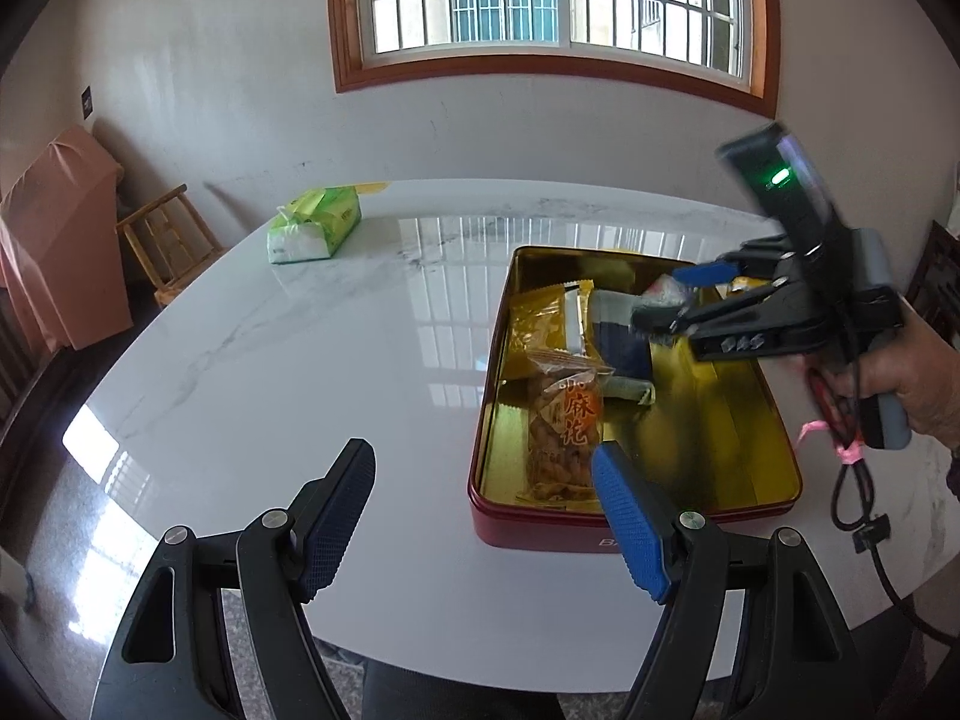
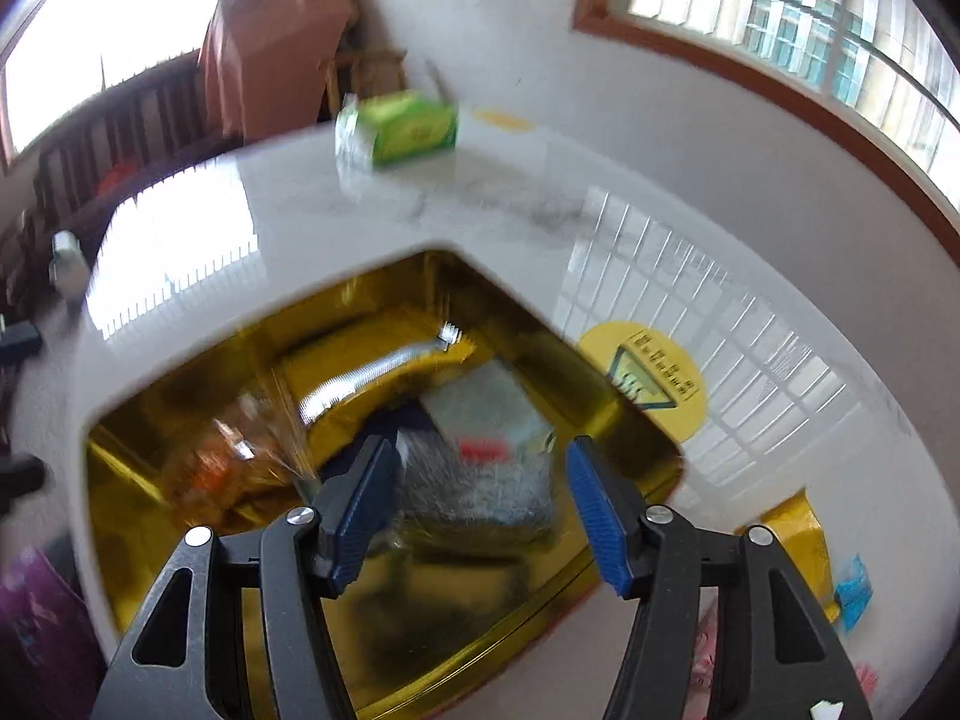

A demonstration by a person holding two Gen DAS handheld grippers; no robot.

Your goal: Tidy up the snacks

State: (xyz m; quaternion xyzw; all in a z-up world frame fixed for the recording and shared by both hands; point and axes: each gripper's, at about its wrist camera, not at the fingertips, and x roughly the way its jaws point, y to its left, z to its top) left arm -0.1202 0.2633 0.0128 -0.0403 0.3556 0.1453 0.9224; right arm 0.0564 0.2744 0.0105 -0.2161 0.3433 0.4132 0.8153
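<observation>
A: Now, where are the snacks?
B: Inside the red tin with the gold lining, on the white table. A clear packet of fried twists lies at its 7 o'clock; a grey-blue packet lies near the middle.
A: And the tongs?
B: Left gripper: jaws wide apart, empty, just before the tin's near rim. Right gripper: over the tin, jaws parted either side of the grey-blue packet, pads not pressing.
A: Anything else?
B: A green tissue pack at 11 o'clock.
</observation>
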